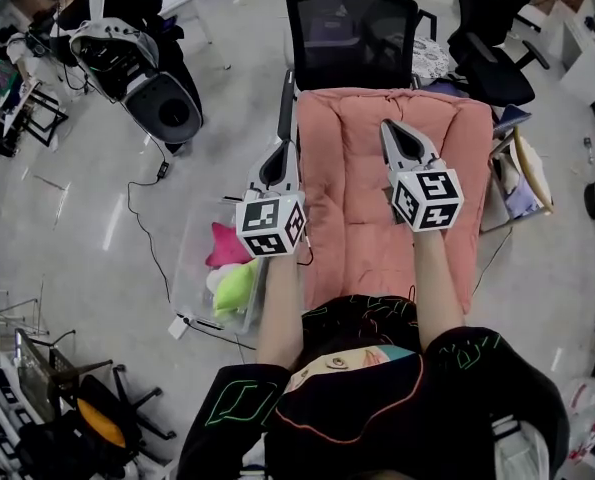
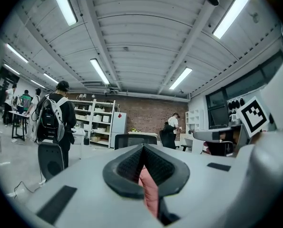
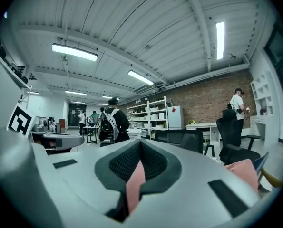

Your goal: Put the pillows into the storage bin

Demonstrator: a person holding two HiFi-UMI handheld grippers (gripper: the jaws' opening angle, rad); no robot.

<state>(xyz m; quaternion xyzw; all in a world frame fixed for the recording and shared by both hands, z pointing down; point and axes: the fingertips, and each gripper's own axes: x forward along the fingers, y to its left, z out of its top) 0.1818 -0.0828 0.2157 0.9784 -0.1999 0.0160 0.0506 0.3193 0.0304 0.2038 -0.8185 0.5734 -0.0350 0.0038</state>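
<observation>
- Here, head view: the left gripper (image 1: 288, 90) and right gripper (image 1: 390, 130) grip the pink pillow (image 1: 352, 193) at its far end; the clear storage bin (image 1: 191, 268) sits to its left;
- left gripper view: jaws pinched tight on pink fabric;
- right gripper view: jaws clamped on a pink fold.

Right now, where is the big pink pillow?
In the head view the big pink pillow hangs at centre, gripped by the left gripper and right gripper, before the black office chair; the storage bin stands lower left.
</observation>
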